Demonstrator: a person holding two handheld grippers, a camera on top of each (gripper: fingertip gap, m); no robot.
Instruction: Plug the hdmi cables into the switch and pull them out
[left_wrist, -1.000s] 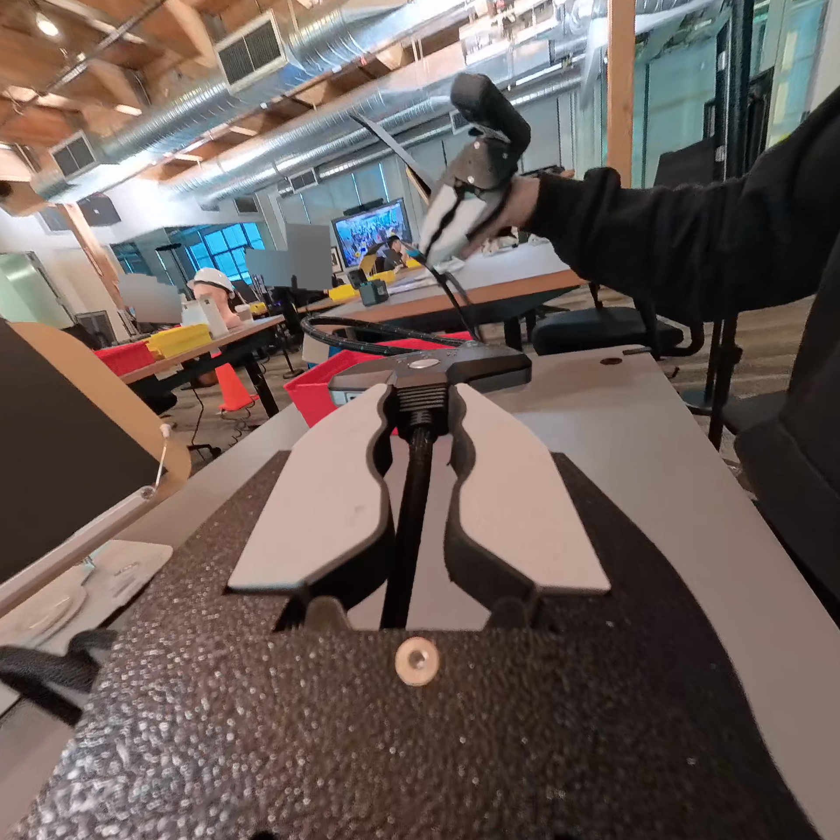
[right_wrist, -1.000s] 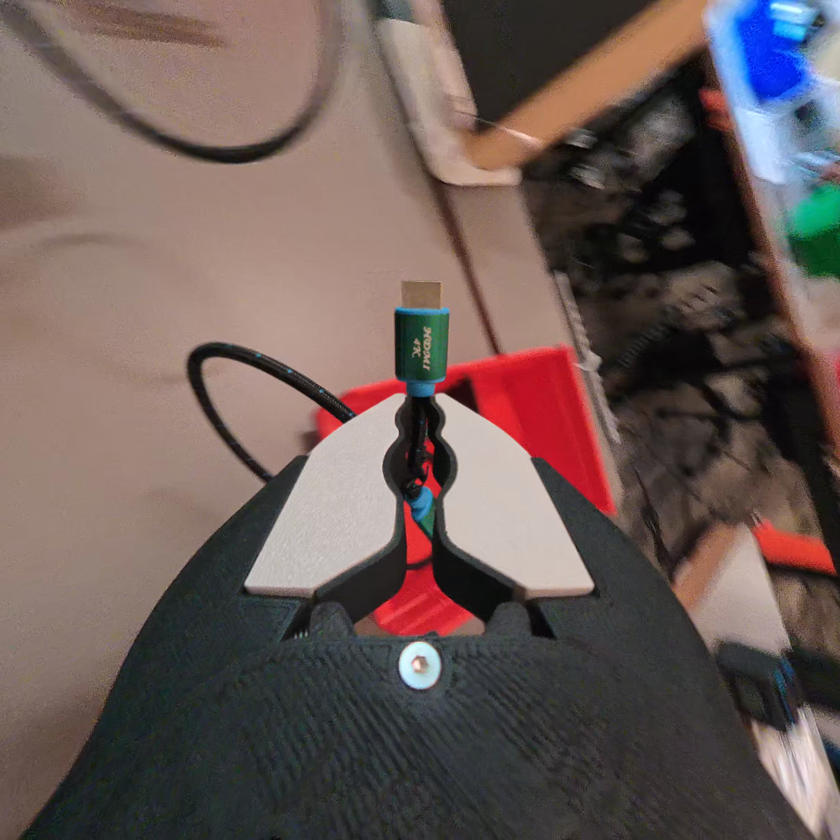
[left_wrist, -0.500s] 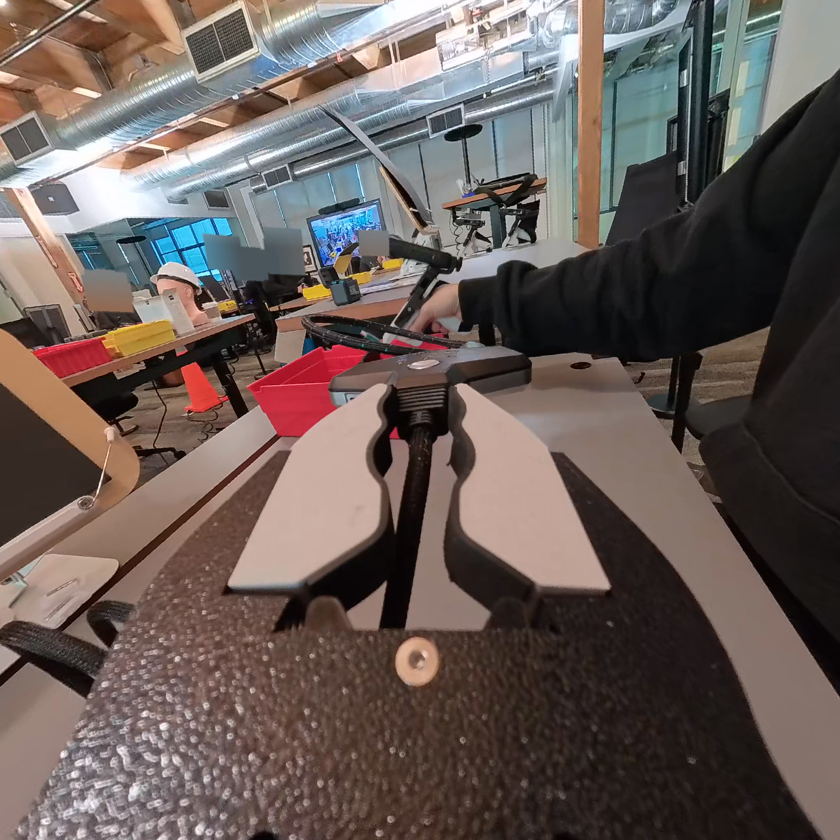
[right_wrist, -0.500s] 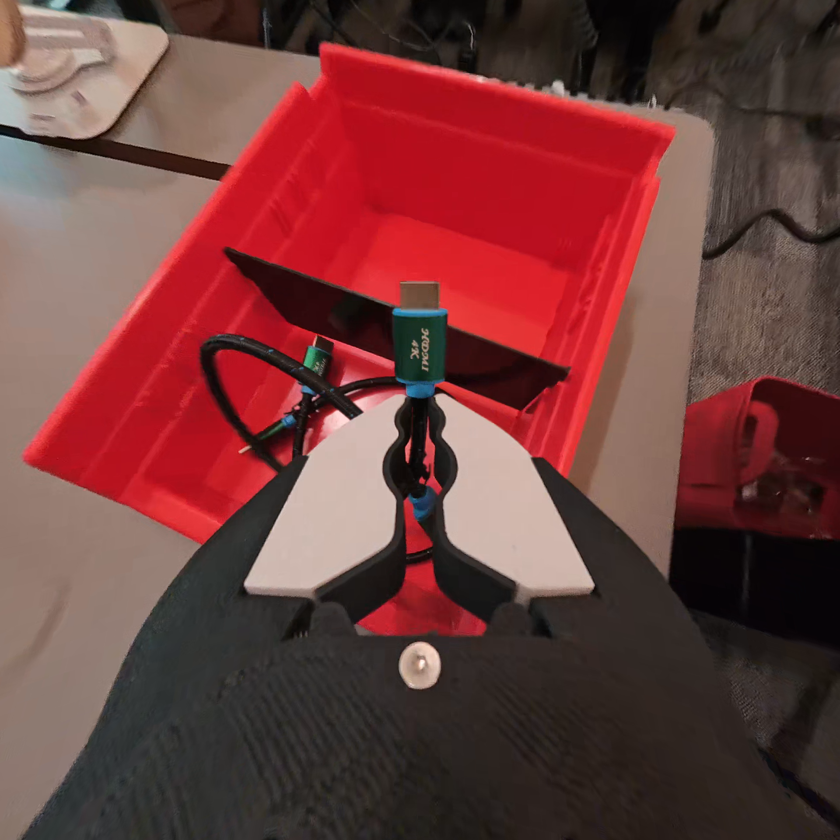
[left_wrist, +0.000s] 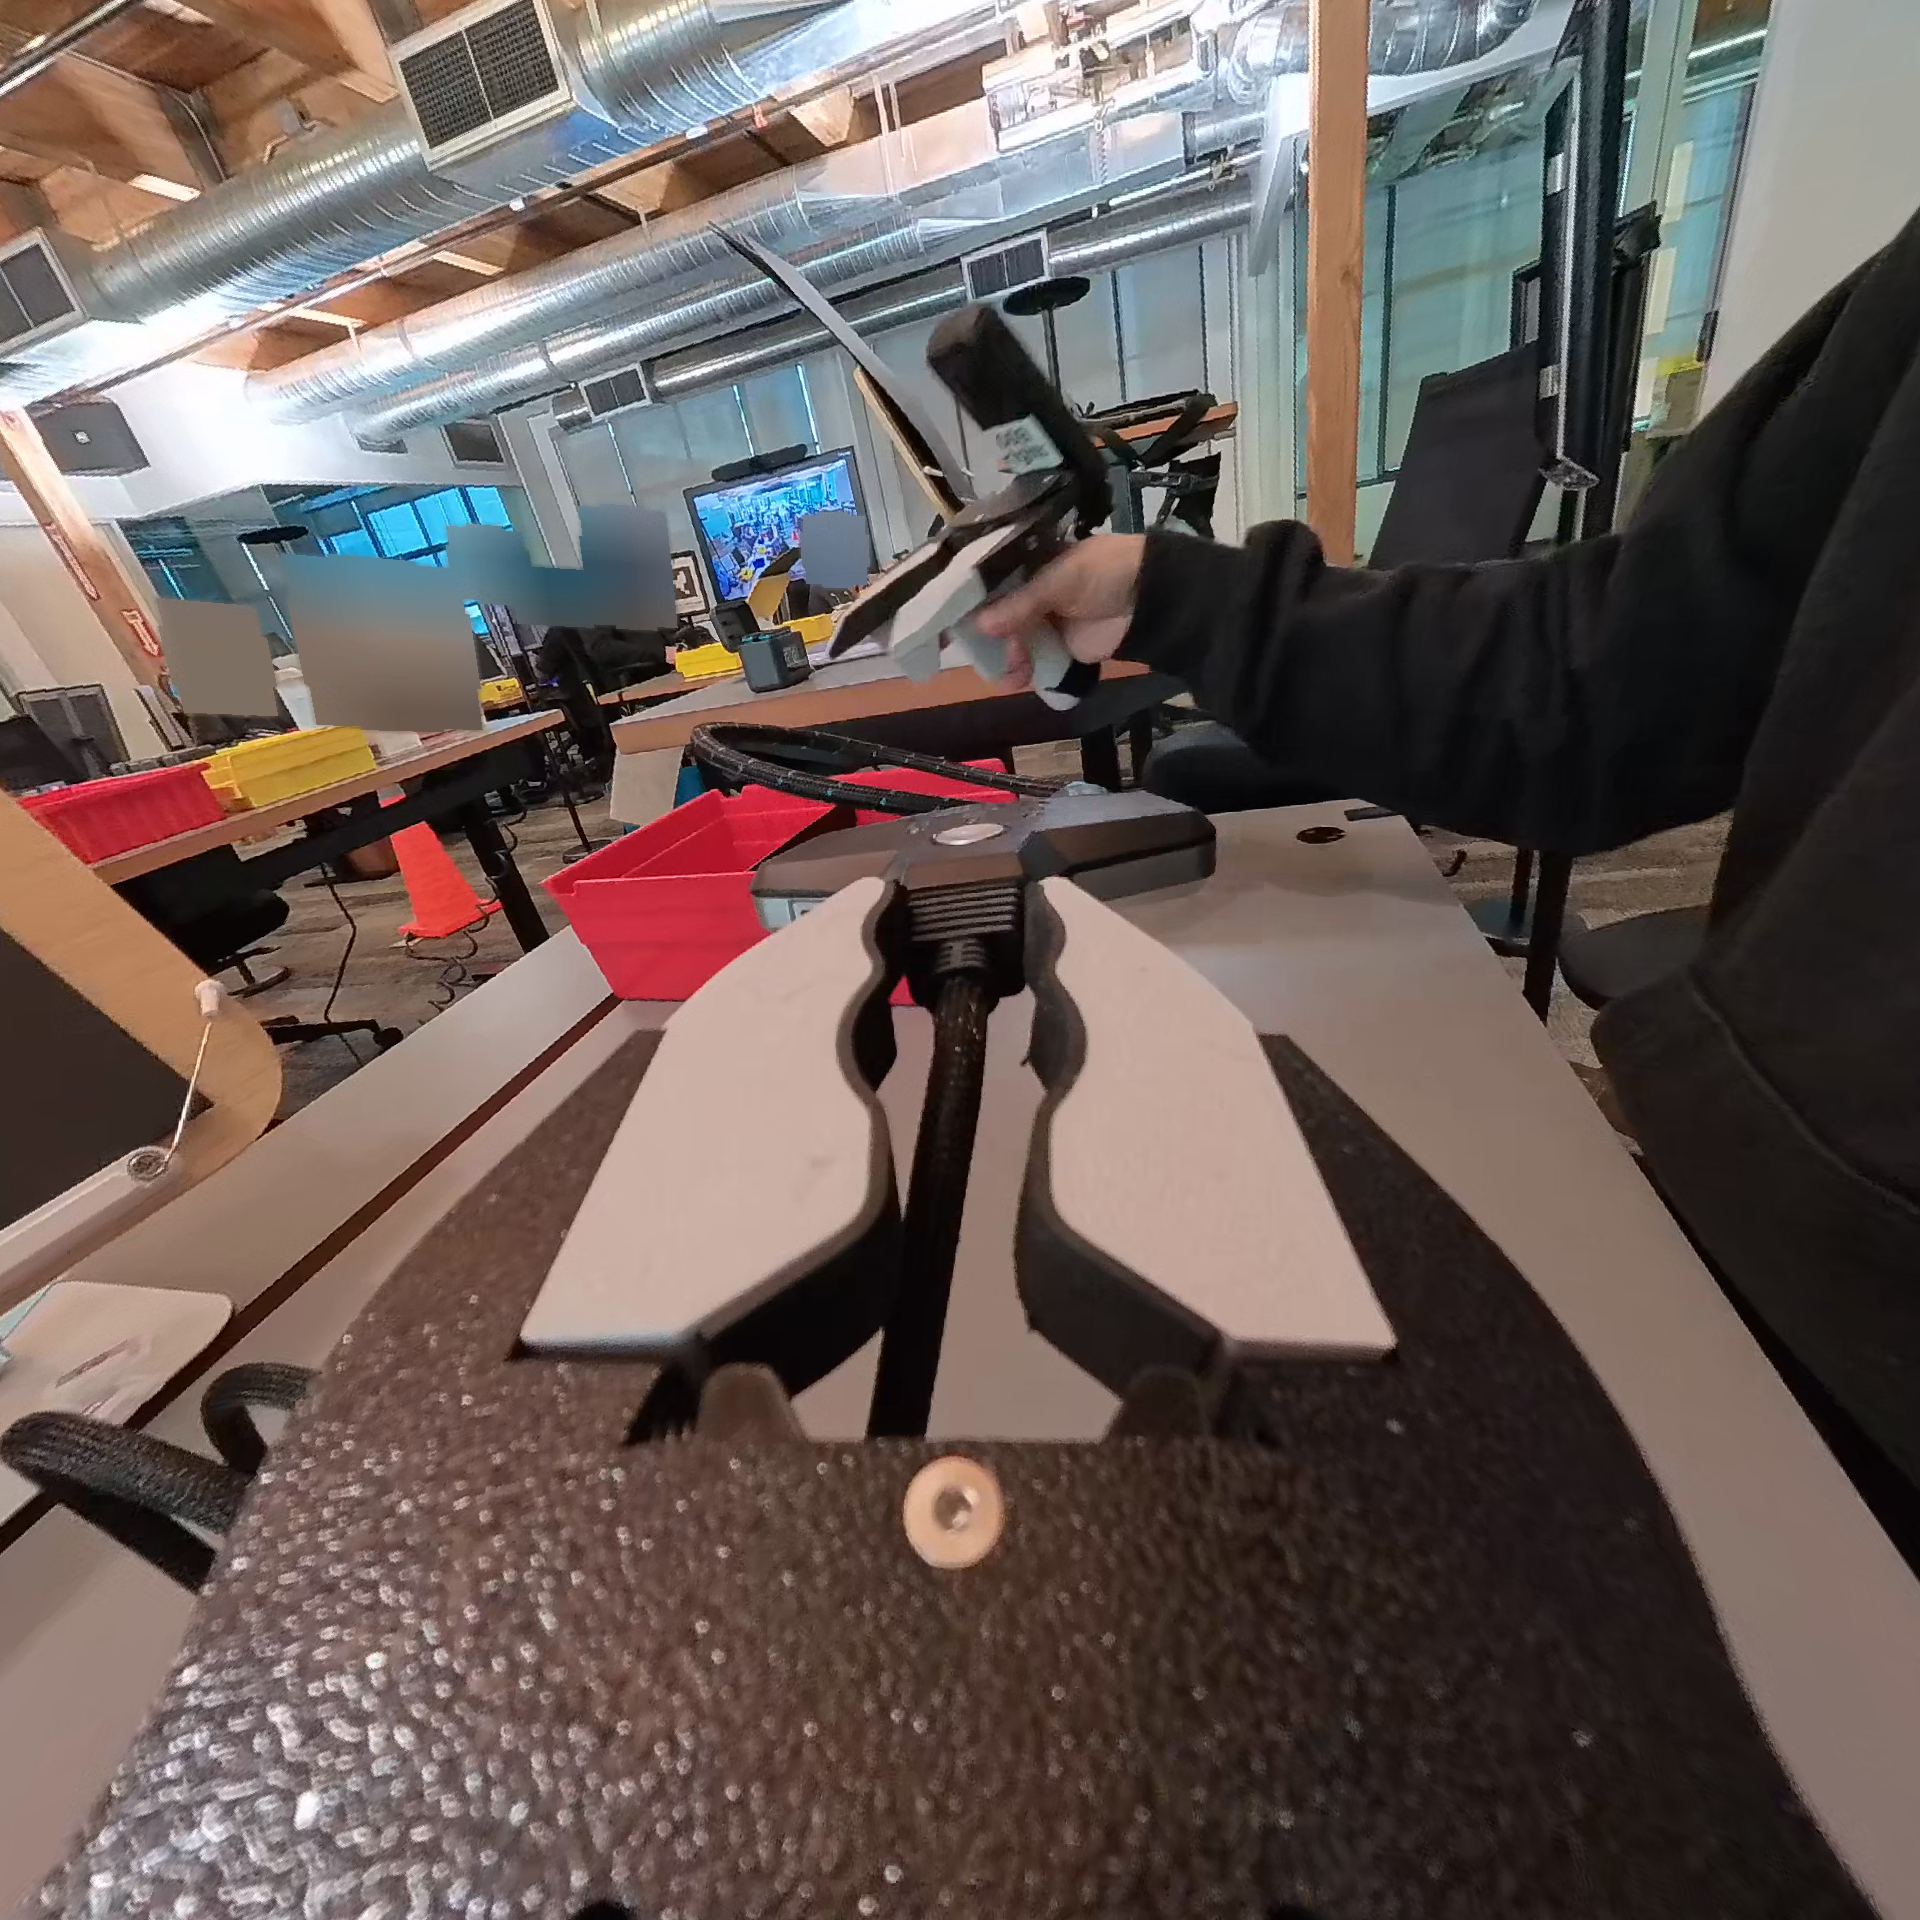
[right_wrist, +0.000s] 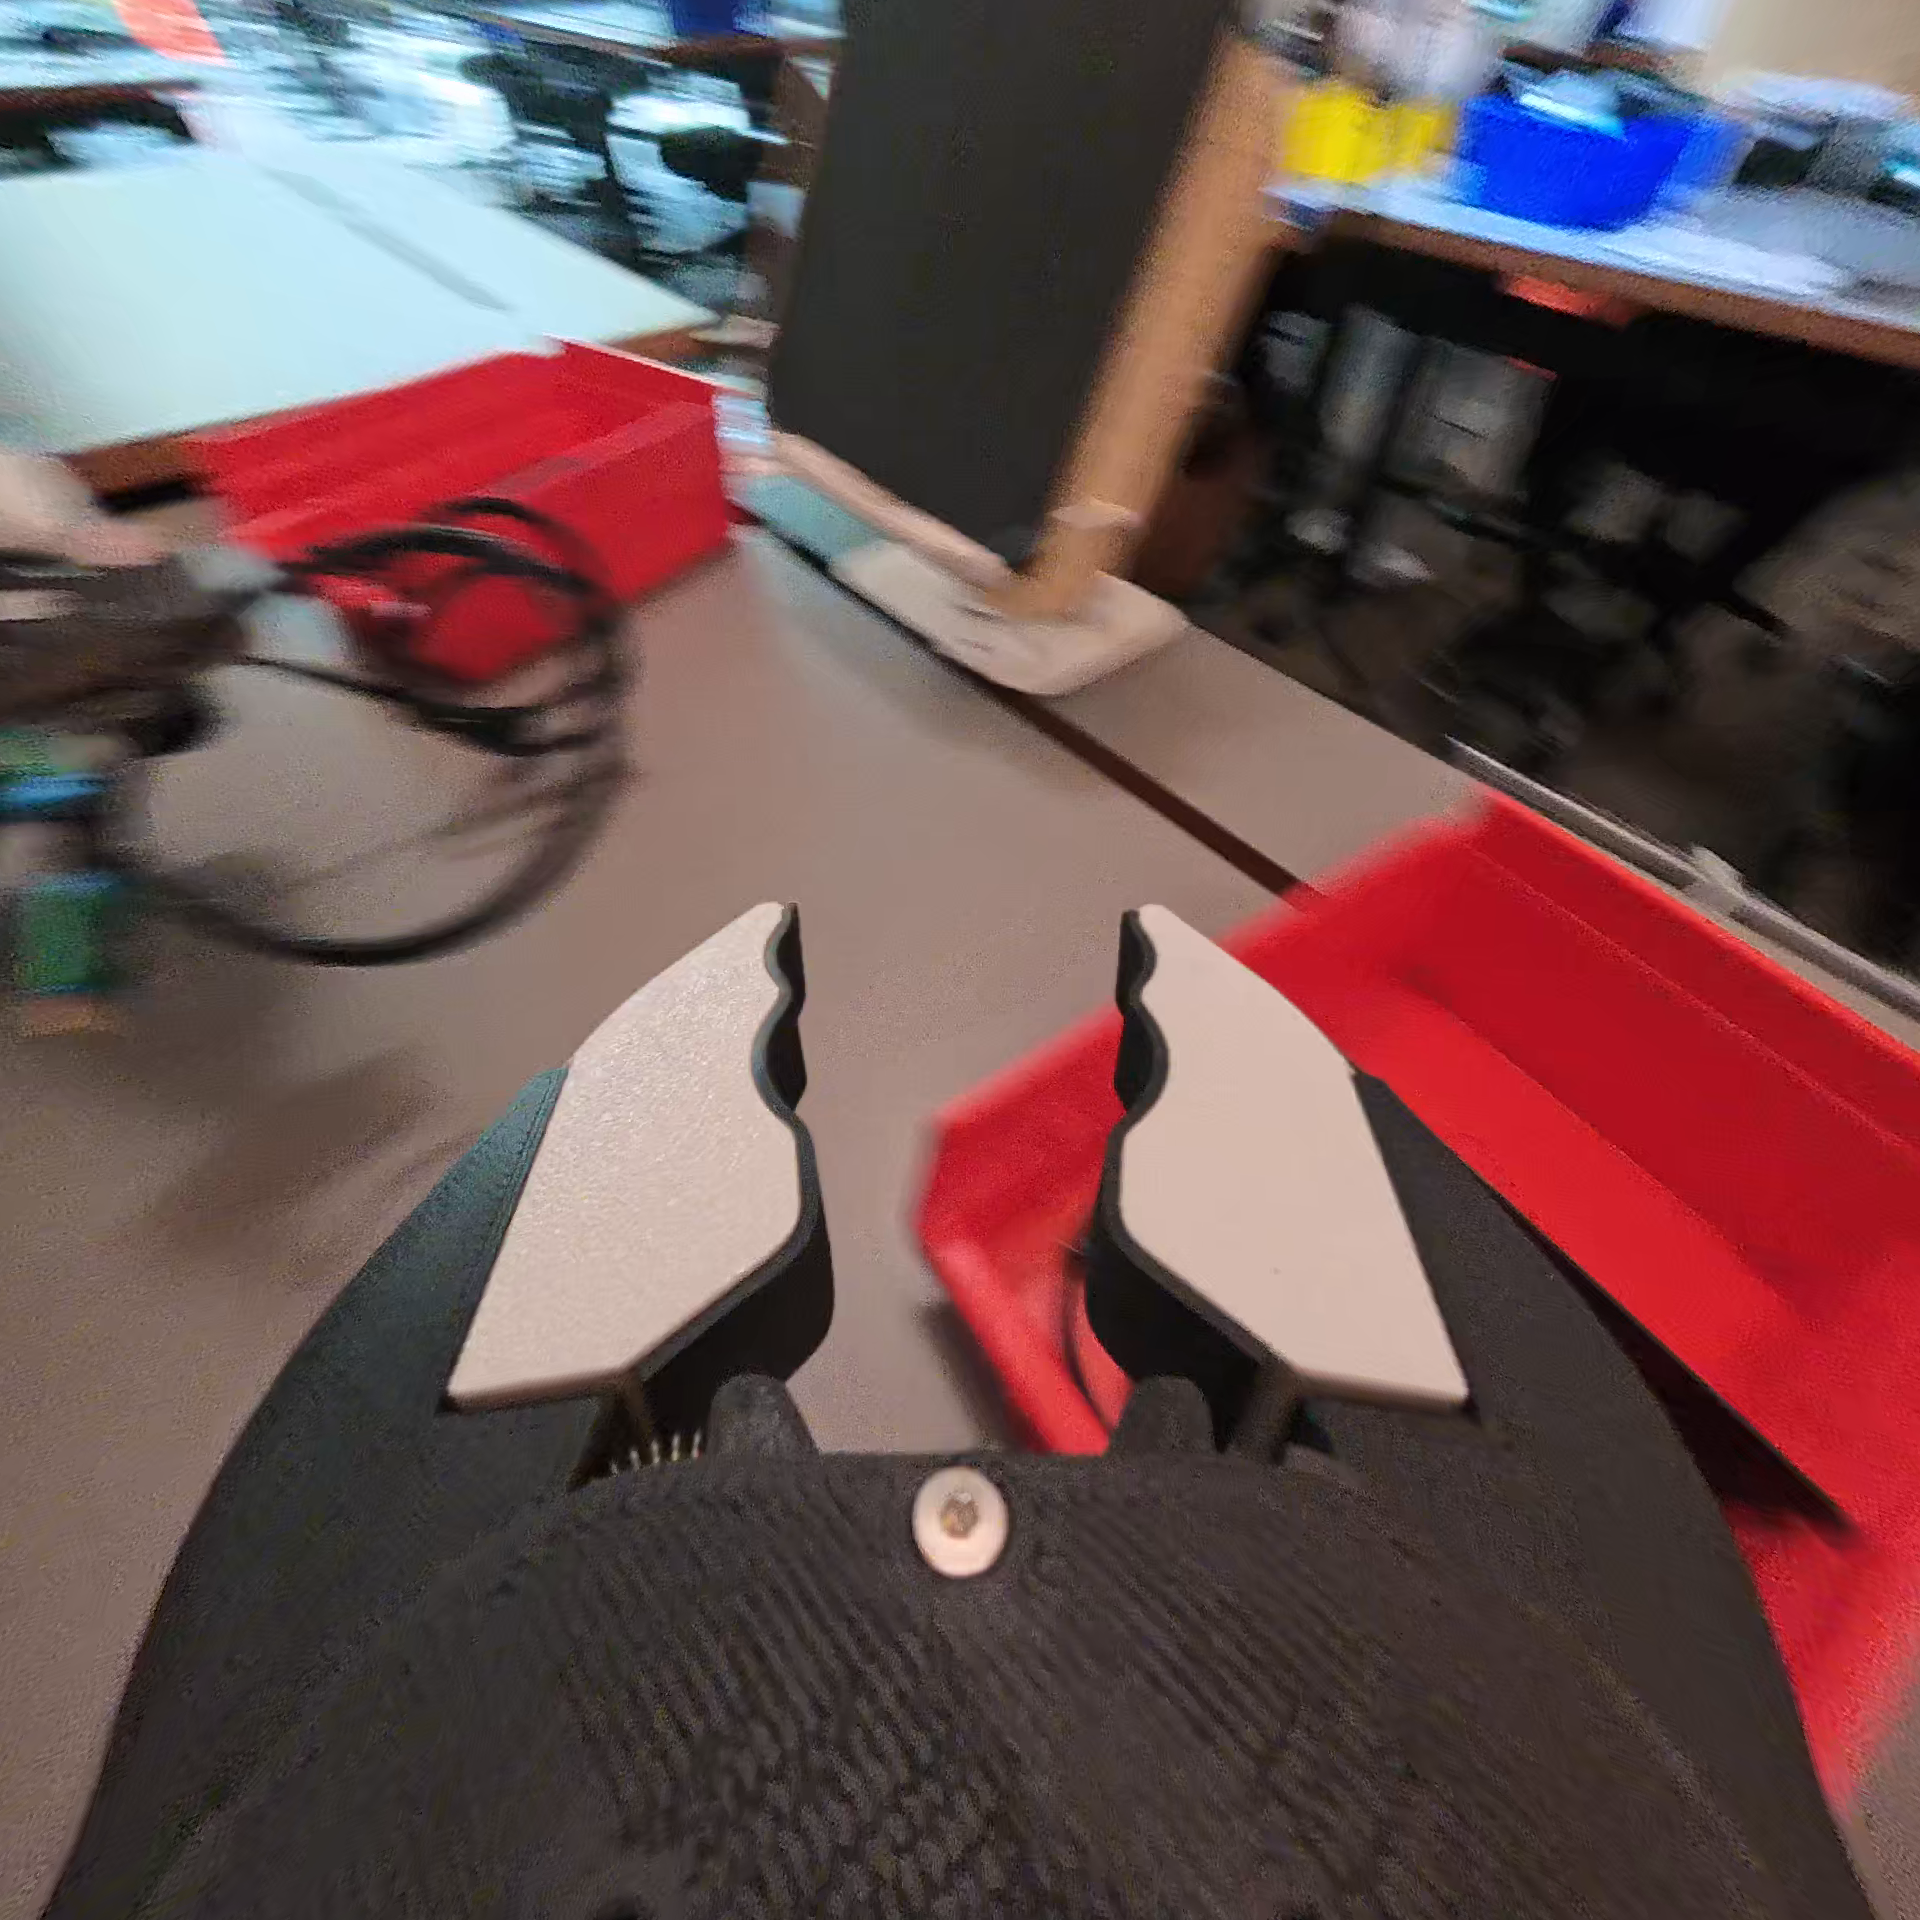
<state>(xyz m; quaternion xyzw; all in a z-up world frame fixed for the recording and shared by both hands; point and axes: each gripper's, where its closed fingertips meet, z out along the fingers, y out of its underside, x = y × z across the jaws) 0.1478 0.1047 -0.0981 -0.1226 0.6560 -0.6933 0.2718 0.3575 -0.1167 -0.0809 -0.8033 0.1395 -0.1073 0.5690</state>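
In the left wrist view the black HDMI switch (left_wrist: 1101, 847) lies on the grey table (left_wrist: 1351, 987), and its braided cable (left_wrist: 940, 1164) runs back between my fingers. My left gripper (left_wrist: 961, 904) is shut on that cable at its ribbed collar, right at the switch. A second braided cable (left_wrist: 831, 764) arcs behind the switch. My right gripper (right_wrist: 961, 935) is open and empty; it also shows in the left wrist view (left_wrist: 883, 644), held in the air above and behind the switch. Blurred cable loops (right_wrist: 468, 675) with a green plug (right_wrist: 57, 935) lie at far left.
A red bin (left_wrist: 686, 894) stands just behind the switch; in the right wrist view a red bin (right_wrist: 1558, 1039) sits close at the right and another (right_wrist: 499, 457) farther left. A dark board on a wooden stand (right_wrist: 987, 260) with a white base (right_wrist: 1018, 623) is at the table's back. A person's dark sleeve (left_wrist: 1507, 675) reaches over the table.
My right gripper let go of the green HDMI plug over the red bin, opened, and swung up and away. My left gripper kept its hold on the switch's cable.
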